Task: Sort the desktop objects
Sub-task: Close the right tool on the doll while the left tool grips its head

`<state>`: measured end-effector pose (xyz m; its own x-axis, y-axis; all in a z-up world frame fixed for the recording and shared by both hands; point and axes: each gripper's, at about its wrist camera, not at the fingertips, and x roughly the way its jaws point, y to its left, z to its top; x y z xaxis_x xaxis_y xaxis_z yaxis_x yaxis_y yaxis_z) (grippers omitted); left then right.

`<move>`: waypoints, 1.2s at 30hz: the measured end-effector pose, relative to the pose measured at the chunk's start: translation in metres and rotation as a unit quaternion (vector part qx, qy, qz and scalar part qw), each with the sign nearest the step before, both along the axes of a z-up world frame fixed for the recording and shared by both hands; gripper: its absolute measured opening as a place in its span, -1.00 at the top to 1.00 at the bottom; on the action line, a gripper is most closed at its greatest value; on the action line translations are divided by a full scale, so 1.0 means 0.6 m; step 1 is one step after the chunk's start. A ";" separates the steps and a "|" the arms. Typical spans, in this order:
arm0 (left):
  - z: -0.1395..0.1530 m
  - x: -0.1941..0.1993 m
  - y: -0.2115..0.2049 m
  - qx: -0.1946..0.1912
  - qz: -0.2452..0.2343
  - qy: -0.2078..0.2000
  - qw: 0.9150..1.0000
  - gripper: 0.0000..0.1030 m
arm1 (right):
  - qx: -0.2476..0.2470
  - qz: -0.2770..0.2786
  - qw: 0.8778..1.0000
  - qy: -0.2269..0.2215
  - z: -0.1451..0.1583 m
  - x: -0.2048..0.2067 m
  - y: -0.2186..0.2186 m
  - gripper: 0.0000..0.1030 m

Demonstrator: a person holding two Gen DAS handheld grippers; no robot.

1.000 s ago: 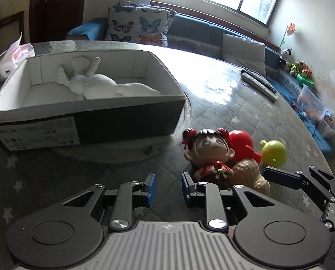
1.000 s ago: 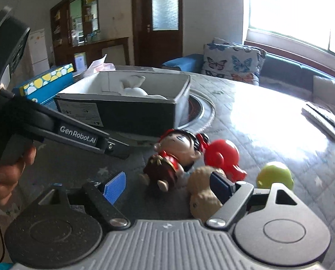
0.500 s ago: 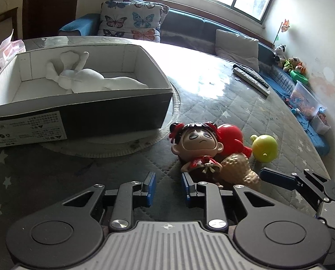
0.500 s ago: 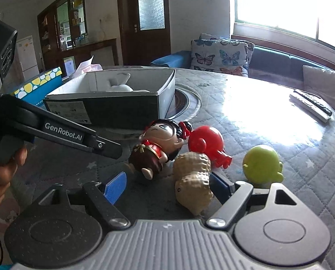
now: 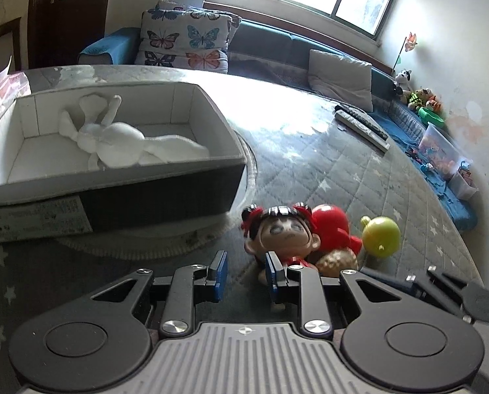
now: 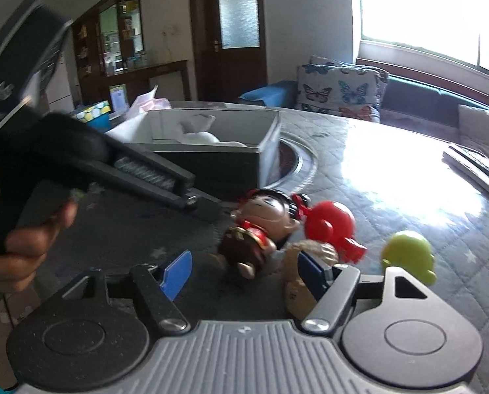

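Doll (image 5: 285, 234): glossy hard figure, big round head, black hair with red bows, red and brown dress; lies on the quilted table cover (image 5: 359, 177), touching the red toy (image 5: 331, 226) and the tan toy (image 5: 338, 259).
Red toy: smooth, rounded plastic, just behind the doll.
Tan toy: ribbed, peanut-like lump, low against the doll.
Green toy (image 5: 381, 232): shiny ball shape with small nubs, apart from the cluster on its right.
Box (image 5: 165, 193): dark cardboard walls, white inside, printed label on the near side; holds a white figure (image 5: 123, 141).
Open room: bare cover left of the doll and beyond the green toy; the box wall stands close behind the cluster.
Left gripper (image 5: 243, 274): low and level, blue pads narrowly parted, empty; the right pad is just at the doll.
Right gripper (image 6: 244, 274): spread wide, holding nothing; doll's legs lie between the pads, right pad against the tan toy.
Hand (image 6: 24, 246): wrapped around the left gripper's handle.
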<state>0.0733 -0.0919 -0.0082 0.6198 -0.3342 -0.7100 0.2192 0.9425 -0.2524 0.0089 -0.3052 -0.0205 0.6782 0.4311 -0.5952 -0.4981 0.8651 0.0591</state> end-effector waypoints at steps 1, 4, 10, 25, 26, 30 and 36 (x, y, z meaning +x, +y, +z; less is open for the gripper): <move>0.003 0.005 0.000 -0.002 -0.003 -0.003 1.000 0.46 | -0.001 0.004 1.000 0.000 0.000 0.001 0.005 -0.40; 0.011 0.020 -0.003 -0.006 -0.017 -0.010 1.000 0.43 | -0.012 0.015 1.000 -0.005 -0.003 0.006 0.024 -0.39; 0.019 0.052 -0.013 -0.006 -0.035 -0.017 0.999 0.43 | -0.025 0.012 1.000 -0.006 -0.012 0.019 0.044 -0.39; -0.011 0.135 -0.055 -0.014 -0.084 -0.003 0.996 0.42 | -0.061 -0.006 0.998 -0.010 -0.034 0.031 0.061 -0.39; -0.016 0.139 -0.056 -0.014 -0.085 0.001 0.996 0.42 | -0.062 -0.006 0.998 -0.010 -0.035 0.031 0.061 -0.38; -0.030 0.148 -0.059 -0.011 -0.084 0.023 0.996 0.42 | -0.067 -0.011 0.998 -0.005 -0.037 0.034 0.059 -0.14; -0.035 0.142 -0.053 -0.011 -0.085 0.024 0.996 0.41 | -0.073 -0.007 0.997 -0.002 -0.037 0.029 0.054 -0.03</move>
